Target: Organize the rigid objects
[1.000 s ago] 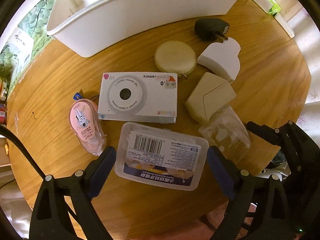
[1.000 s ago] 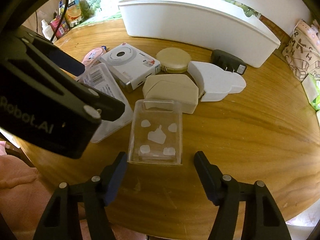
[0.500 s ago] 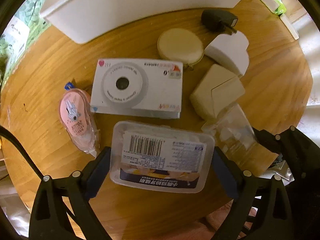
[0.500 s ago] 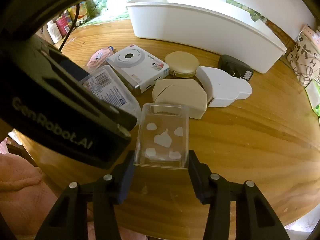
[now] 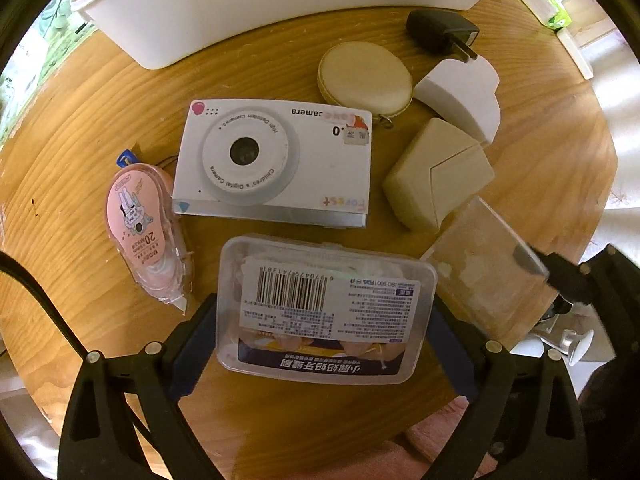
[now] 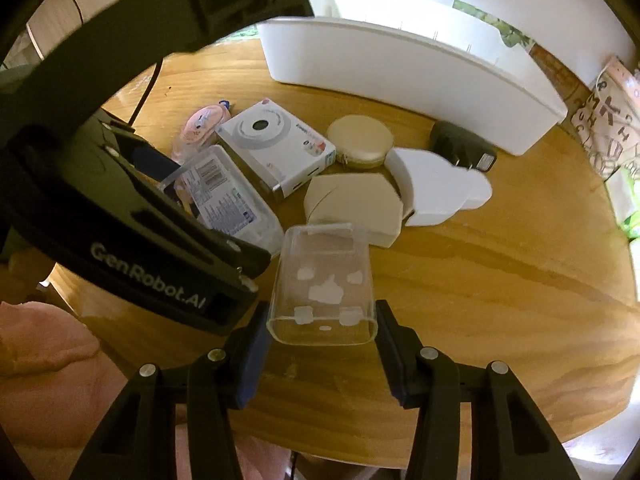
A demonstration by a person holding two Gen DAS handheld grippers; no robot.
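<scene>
My left gripper [image 5: 320, 332] is shut on a clear plastic box with a barcode label [image 5: 324, 308], pads pressed on its two short ends; the box also shows in the right wrist view [image 6: 224, 196]. My right gripper [image 6: 322, 336] is shut on a small clear box with white stickers [image 6: 324, 284], lifted and tilted above the round wooden table [image 6: 500, 280]; it shows in the left wrist view [image 5: 488, 272] too. A white toy camera [image 5: 276, 160], a pink correction tape [image 5: 140, 224], a beige round case [image 5: 364, 76], a beige box [image 5: 436, 176], a white cloud-shaped box [image 5: 464, 96] and a black charger [image 5: 440, 32] lie on the table.
A long white bin [image 6: 412, 76] stands at the table's far side, also in the left wrist view [image 5: 280, 4]. The table's near edge is just under both grippers. Patterned bags [image 6: 608, 120] lie at the far right.
Both grippers moved forward and closed, the left on the barcode box, the right on the small clear box. The small clear box has risen and tilted off the table.
</scene>
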